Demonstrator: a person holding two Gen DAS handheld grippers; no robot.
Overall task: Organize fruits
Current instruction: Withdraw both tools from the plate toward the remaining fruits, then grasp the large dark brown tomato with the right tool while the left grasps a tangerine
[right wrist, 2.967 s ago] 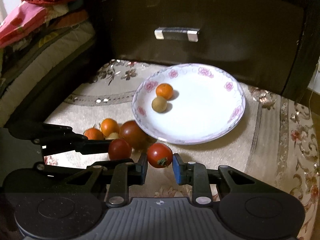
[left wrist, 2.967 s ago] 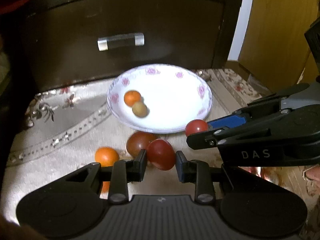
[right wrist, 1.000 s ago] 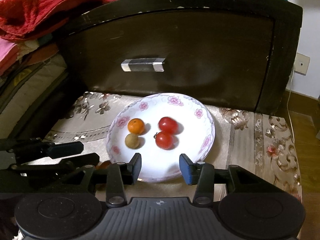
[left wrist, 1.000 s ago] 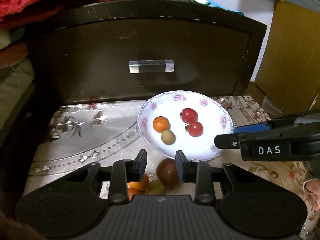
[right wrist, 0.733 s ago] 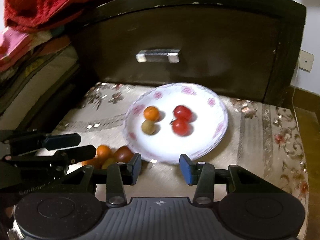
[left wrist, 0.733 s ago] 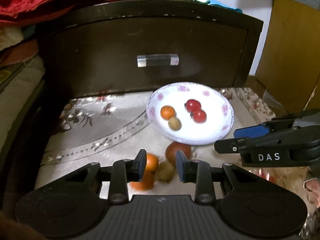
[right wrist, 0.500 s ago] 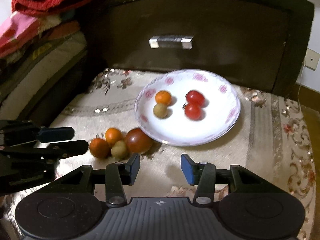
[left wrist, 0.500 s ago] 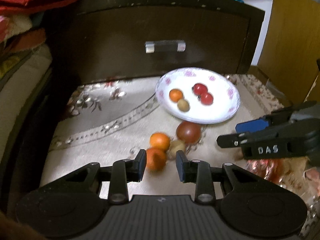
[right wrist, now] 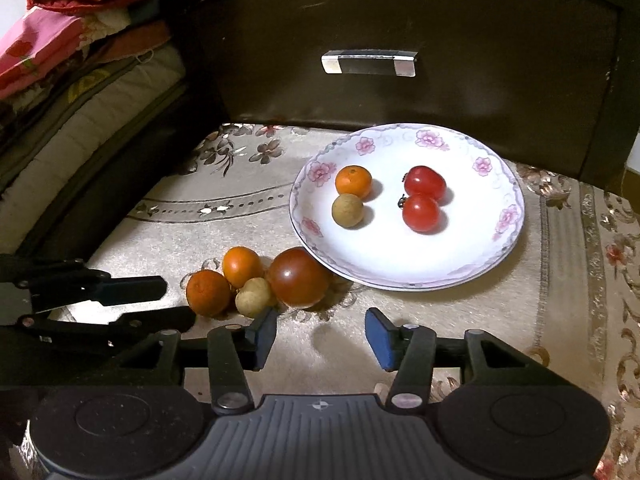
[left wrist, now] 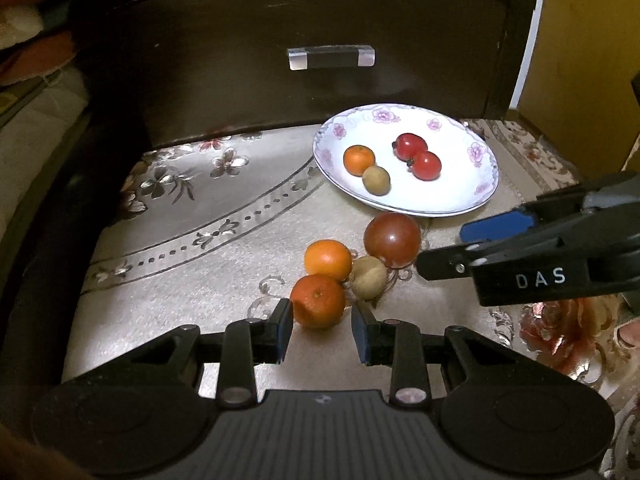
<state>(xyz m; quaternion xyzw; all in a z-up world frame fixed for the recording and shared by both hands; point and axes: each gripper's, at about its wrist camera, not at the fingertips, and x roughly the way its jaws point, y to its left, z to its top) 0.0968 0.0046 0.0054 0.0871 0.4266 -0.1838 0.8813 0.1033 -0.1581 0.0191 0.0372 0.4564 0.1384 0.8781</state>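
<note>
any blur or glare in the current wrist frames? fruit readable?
Left wrist view: sharp, fisheye bends the drawer front; glare spot on the dark tomato; corners dark. Right wrist view: sharp too, plate bright but not blown out, fruits casting soft shadows; handle reflects light.

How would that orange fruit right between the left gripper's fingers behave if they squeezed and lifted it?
The orange fruit is round, so a nudge from one finger would probably roll it into the tan fruit beside it. Its dimpled skin likely grips the pads fairly well. It looks small and probably light, though a hard squeeze might bruise it.
</note>
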